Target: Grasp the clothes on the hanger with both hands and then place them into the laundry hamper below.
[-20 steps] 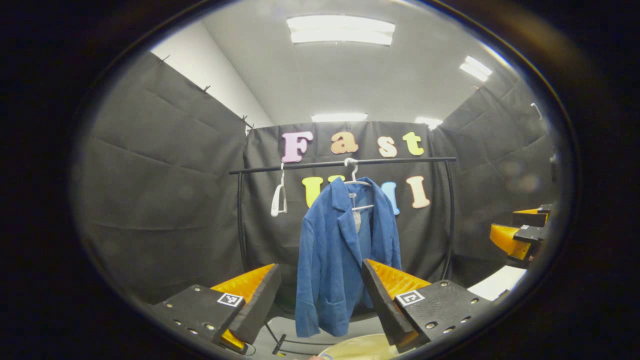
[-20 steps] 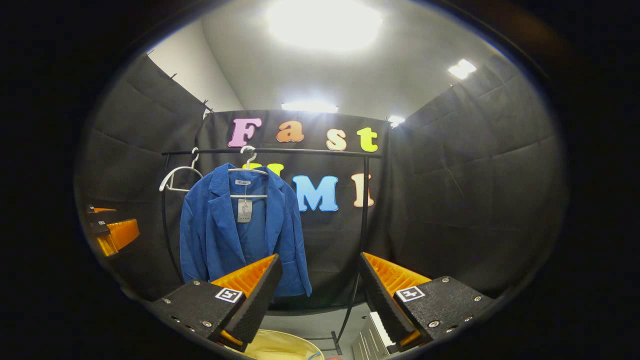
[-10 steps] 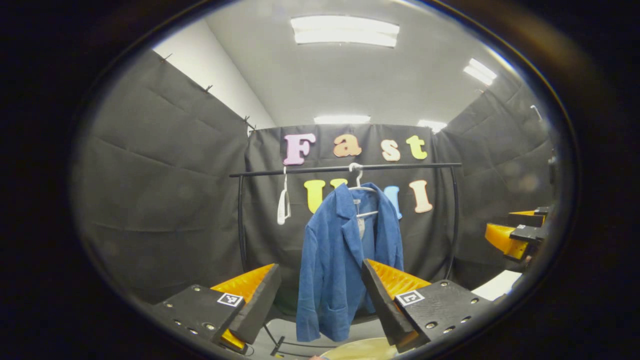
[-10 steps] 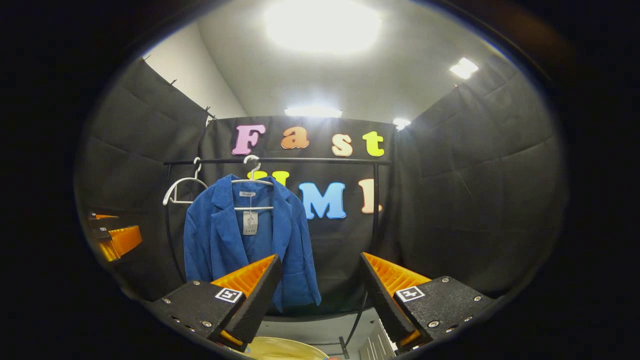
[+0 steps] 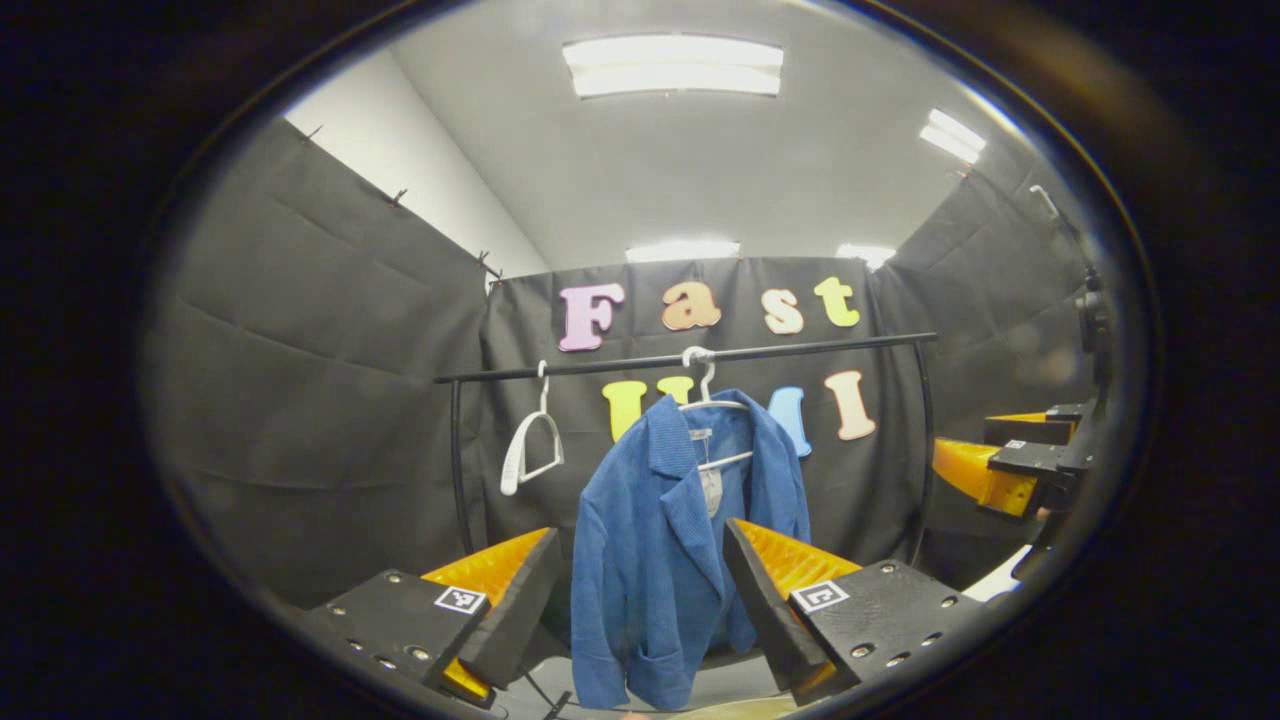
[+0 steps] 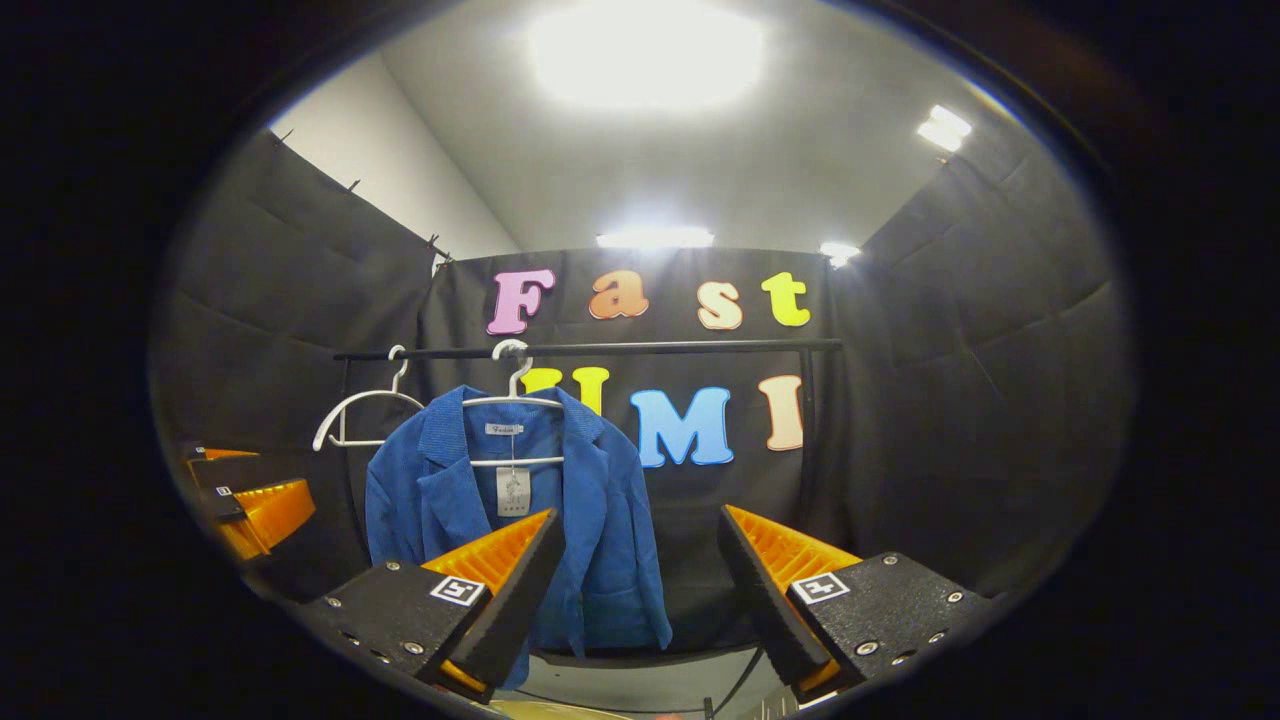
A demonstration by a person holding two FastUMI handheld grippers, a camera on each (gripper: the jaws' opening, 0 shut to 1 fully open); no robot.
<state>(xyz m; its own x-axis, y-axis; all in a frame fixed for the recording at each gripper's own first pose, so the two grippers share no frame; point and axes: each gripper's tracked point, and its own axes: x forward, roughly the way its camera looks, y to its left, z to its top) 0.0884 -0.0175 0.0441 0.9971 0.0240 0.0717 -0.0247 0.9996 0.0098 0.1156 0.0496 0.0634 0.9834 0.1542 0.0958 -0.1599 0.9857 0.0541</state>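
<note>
A blue jacket (image 5: 660,540) hangs on a white hanger (image 5: 703,372) from a black rail (image 5: 800,349). In the left gripper view it sits ahead, framed between my fingers but farther off. My left gripper (image 5: 640,600) is open and holds nothing. In the right gripper view the jacket (image 6: 600,540) hangs left of centre on its hanger (image 6: 515,398), partly behind my left finger. My right gripper (image 6: 640,595) is open and holds nothing. A cream sliver of the hamper rim (image 5: 735,709) shows at the bottom edge.
An empty white hanger (image 5: 528,455) hangs on the rail left of the jacket, also the empty hanger (image 6: 360,415). The right gripper (image 5: 1000,465) shows far right in the left gripper view, and the left gripper (image 6: 255,500) far left in the right one. Black cloth walls surround the rack.
Both views have risen and drawn nearer the rack. The jacket looks larger and lower, and the hamper has slipped almost out at the bottom. Both grippers stayed open.
</note>
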